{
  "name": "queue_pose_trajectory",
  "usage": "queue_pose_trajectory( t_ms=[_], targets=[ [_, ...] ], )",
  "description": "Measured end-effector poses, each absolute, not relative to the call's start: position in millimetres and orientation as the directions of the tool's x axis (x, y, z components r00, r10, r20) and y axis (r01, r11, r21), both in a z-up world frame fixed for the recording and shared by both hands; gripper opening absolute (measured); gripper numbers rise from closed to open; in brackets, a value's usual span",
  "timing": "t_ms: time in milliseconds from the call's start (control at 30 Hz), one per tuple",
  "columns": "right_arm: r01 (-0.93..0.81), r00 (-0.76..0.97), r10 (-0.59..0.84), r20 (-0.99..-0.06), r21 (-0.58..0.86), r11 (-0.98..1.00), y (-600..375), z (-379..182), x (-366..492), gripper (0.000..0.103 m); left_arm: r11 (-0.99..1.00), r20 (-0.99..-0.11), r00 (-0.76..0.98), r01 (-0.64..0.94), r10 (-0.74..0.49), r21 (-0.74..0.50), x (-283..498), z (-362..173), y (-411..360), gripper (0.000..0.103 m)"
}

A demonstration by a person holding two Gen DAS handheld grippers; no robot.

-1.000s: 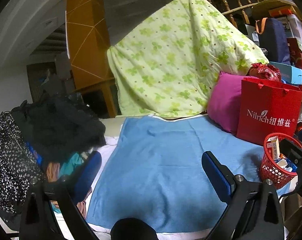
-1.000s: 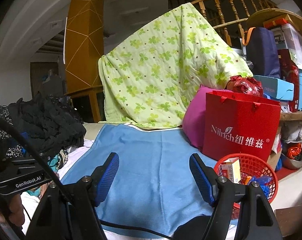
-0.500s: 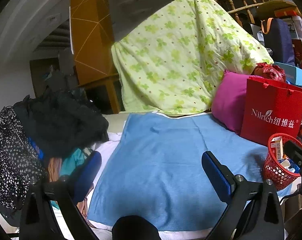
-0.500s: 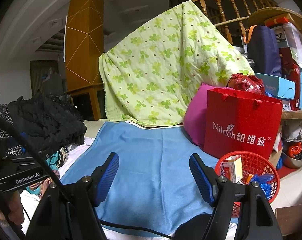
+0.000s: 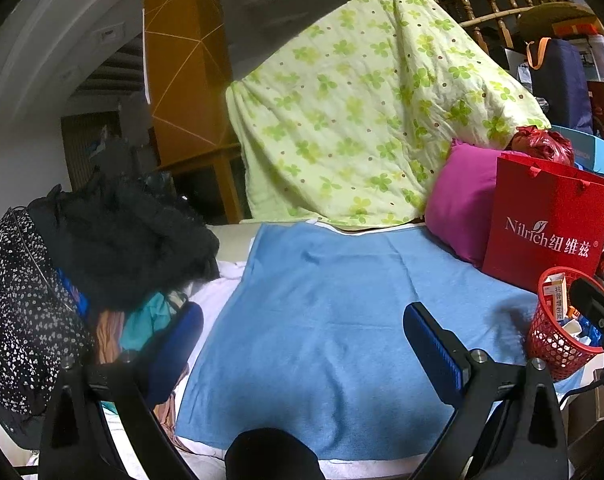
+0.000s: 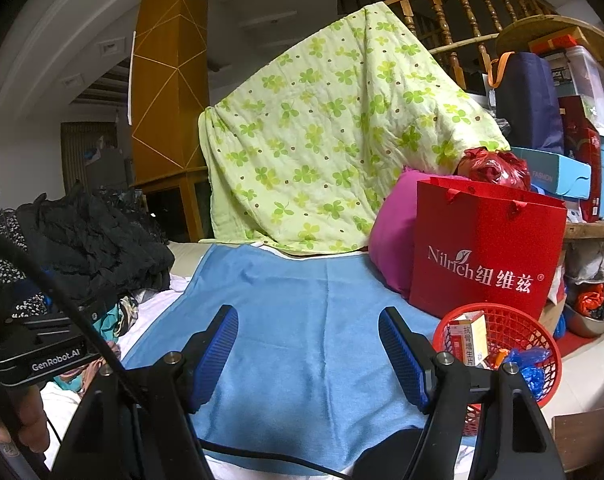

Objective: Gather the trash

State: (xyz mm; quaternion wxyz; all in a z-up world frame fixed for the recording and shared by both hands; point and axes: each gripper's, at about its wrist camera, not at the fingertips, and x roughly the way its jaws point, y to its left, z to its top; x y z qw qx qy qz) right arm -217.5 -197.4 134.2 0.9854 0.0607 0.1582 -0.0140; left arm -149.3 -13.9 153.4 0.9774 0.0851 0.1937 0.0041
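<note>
A red mesh basket [image 6: 514,332] stands at the right edge of the blue towel [image 6: 302,320]. It holds a medicine box [image 6: 468,338], blue wrappers [image 6: 530,364] and other scraps. It also shows in the left wrist view [image 5: 558,340], partly behind the other gripper's body. My left gripper [image 5: 302,340] is open and empty above the near part of the blue towel [image 5: 322,312]. My right gripper [image 6: 308,356] is open and empty, with its right finger just left of the basket.
A red paper bag [image 6: 486,260] and a magenta pillow [image 6: 394,248] stand behind the basket. A green clover quilt [image 6: 322,152] hangs over the railing. A pile of dark clothes [image 5: 102,248] lies at the left. Boxes and bags [image 6: 562,128] are stacked at the right.
Both views have drifted slightly; the scene sits a little further right in the left wrist view. Both grippers stay open and empty.
</note>
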Motion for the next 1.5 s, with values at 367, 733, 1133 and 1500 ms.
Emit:
queue_pose_trajectory(
  t_ms=[367,733,1133,1500],
  targets=[
    [0.041,0.95,-0.002,-0.312,0.119,0.992,-198,135,-216,0.076,0.986,-0.38,0.924,0.023,0.043,0.166,-150,151,-12,0.1],
    [0.044,0.952,-0.005,-0.305,0.121,0.992,-199,138,-217,0.076,0.986,-0.378,0.925,0.025,0.041,0.167,-151,151,-13,0.1],
    [0.056,0.957,-0.016,-0.29,0.13,0.99,-202,143,-219,0.076,0.985,-0.374,0.927,0.029,0.036,0.167,-153,156,-15,0.1],
    [0.068,0.956,-0.027,-0.293,0.129,0.989,-208,139,-218,0.076,0.986,-0.378,0.925,0.033,0.033,0.166,-153,157,-15,0.1]
  ],
)
